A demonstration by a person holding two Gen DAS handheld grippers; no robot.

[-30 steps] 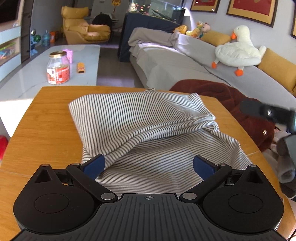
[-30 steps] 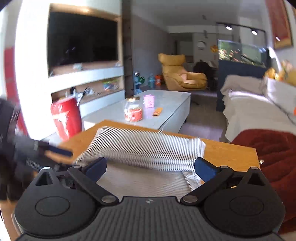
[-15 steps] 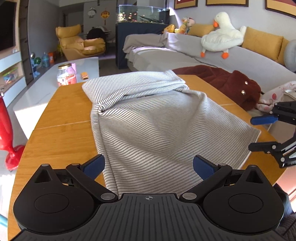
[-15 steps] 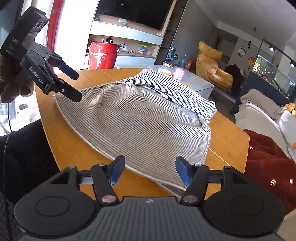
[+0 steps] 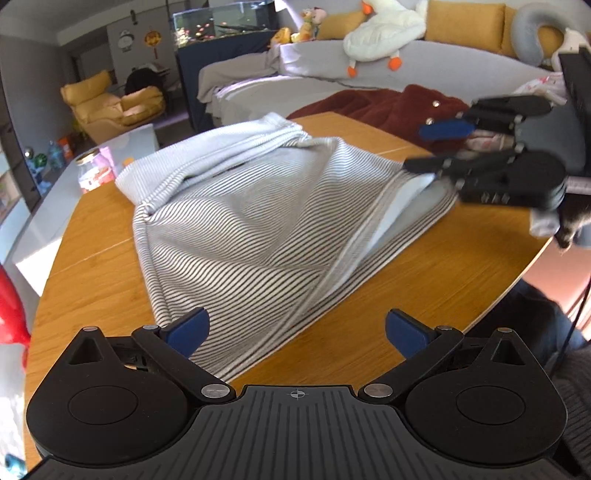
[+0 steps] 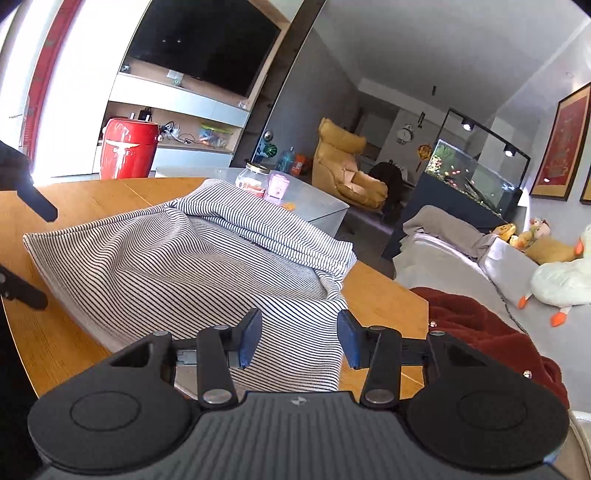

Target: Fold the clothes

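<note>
The striped garment [image 5: 251, 221] lies spread on the round wooden table [image 5: 443, 266], a soft knit with thin dark lines on pale grey-white. Its far end is bunched into a thick roll of folds, while the near part slopes flat toward the table edge, with one hemmed edge turned up to show a plain pale inside.

The right gripper [image 6: 298, 338] is at the garment's near right corner. Its jaws are closing, with striped cloth between the blue pads [image 6: 248, 341] (which stand apart and do not yet press on it). In the left wrist view this same gripper reaches in from the right with its lower finger at the lifted hem.

The left gripper [image 5: 295, 330] hovers at the near left corner with its jaws wide apart, holding nothing; its left pad sits over the cloth edge, the right over bare wood.

Beyond the table, a glass jar [image 6: 254, 180] with a metal lid stands on a pale low table [image 6: 314, 199]; its contents look reddish, though I cannot tell what they are. A pink container [image 6: 277, 185] stands just beside it. A glossy red drum-shaped vessel [image 6: 125, 147] sits by the shelving. A dark red fleecy throw [image 6: 480, 325] lies on the grey sofa [image 5: 424, 70], near a plush white goose [image 5: 384, 29].
</note>
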